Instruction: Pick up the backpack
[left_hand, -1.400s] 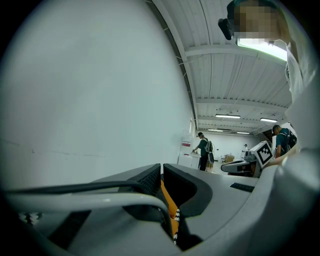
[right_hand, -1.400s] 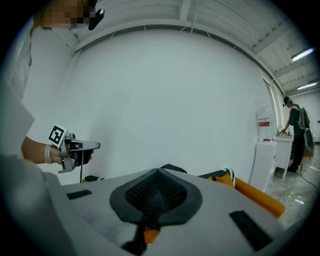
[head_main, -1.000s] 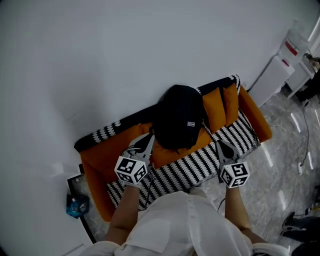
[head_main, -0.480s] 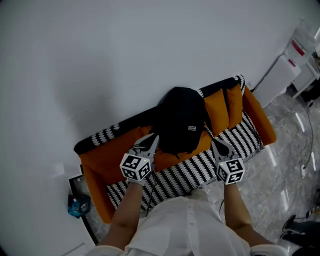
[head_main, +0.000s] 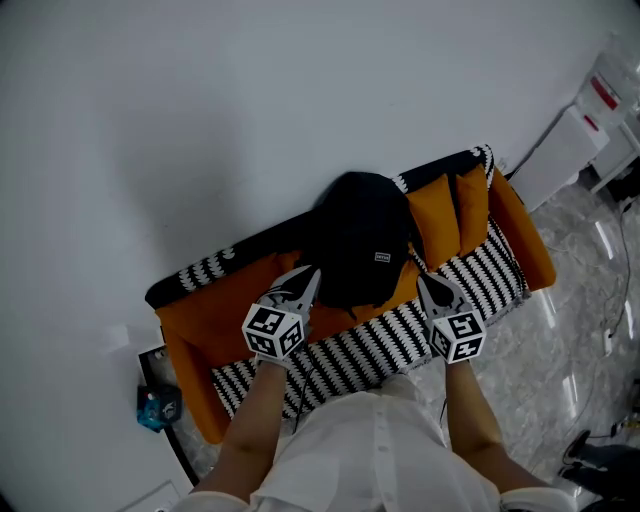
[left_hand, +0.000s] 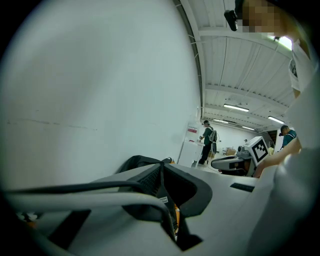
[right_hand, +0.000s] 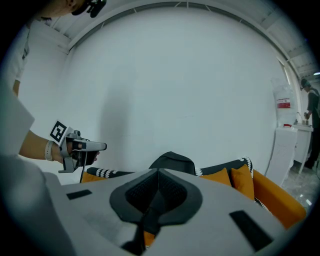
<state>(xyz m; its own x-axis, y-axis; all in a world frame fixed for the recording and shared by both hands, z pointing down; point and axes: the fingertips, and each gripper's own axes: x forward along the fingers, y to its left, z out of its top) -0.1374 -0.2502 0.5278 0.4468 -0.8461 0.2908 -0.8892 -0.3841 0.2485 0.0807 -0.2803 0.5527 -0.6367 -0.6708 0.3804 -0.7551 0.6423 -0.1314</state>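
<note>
A black backpack (head_main: 360, 240) stands upright on an orange sofa (head_main: 205, 315), leaning against the backrest by the white wall. My left gripper (head_main: 311, 273) is shut and empty, its tip just short of the backpack's lower left side. My right gripper (head_main: 422, 281) is shut and empty too, close to the pack's lower right side. In the left gripper view the backpack (left_hand: 135, 163) peeks over the closed jaws. In the right gripper view the backpack's top (right_hand: 172, 161) shows above the closed jaws, with the left gripper (right_hand: 102, 146) at the left.
The sofa has a black-and-white striped seat (head_main: 400, 335) and orange cushions (head_main: 450, 215). A dark side table with a blue object (head_main: 155, 405) stands left of it. White cabinets (head_main: 565, 145) stand at right on a marble floor (head_main: 560, 380). People (left_hand: 207, 140) stand far off.
Both grippers have sunk and moved a little forward toward the backpack's lower sides. Both stay shut. The backpack has not moved.
</note>
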